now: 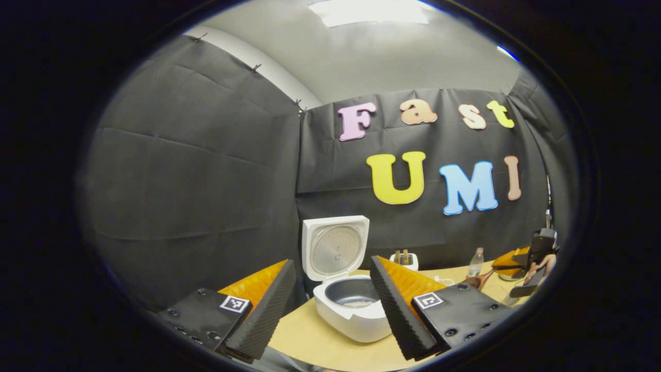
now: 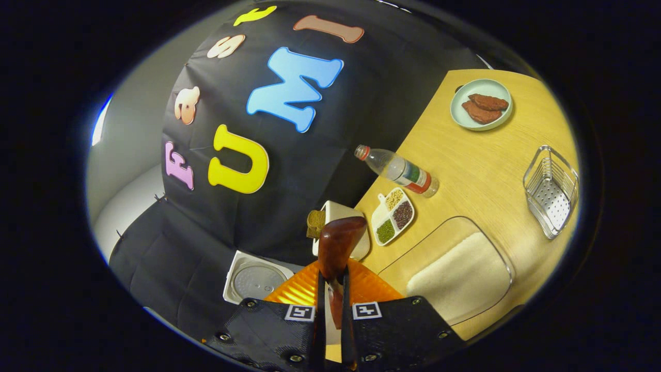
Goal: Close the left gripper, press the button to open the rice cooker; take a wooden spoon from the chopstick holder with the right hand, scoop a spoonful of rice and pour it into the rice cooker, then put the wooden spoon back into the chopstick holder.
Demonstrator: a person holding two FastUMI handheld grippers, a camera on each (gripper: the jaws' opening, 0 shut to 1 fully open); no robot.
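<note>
The white rice cooker (image 1: pixel 356 320) stands open on the table, its lid (image 1: pixel 335 248) upright and the inner pot bare. My left gripper (image 1: pixel 331 263) is open and level with the cooker, a finger on each side of it and touching nothing. My right gripper (image 2: pixel 333 281) is shut on the handle of a dark wooden spoon (image 2: pixel 338 243), whose bowl points forward. The white chopstick holder (image 2: pixel 356 214) lies just beyond the spoon. A clear container of rice (image 2: pixel 459 276) sits to the right of the spoon. Farther off in the left gripper view, the right gripper (image 1: pixel 508 263) holds the spoon (image 1: pixel 475 280).
A divided dish of beans (image 2: pixel 395 214) and a lying water bottle (image 2: pixel 400 170) are near the holder. A plate with brown pieces (image 2: pixel 480 103) and a wire rack (image 2: pixel 550 191) sit farther out on the wooden table (image 2: pixel 480 165). The cooker's lid (image 2: pixel 255 281) shows at lower left.
</note>
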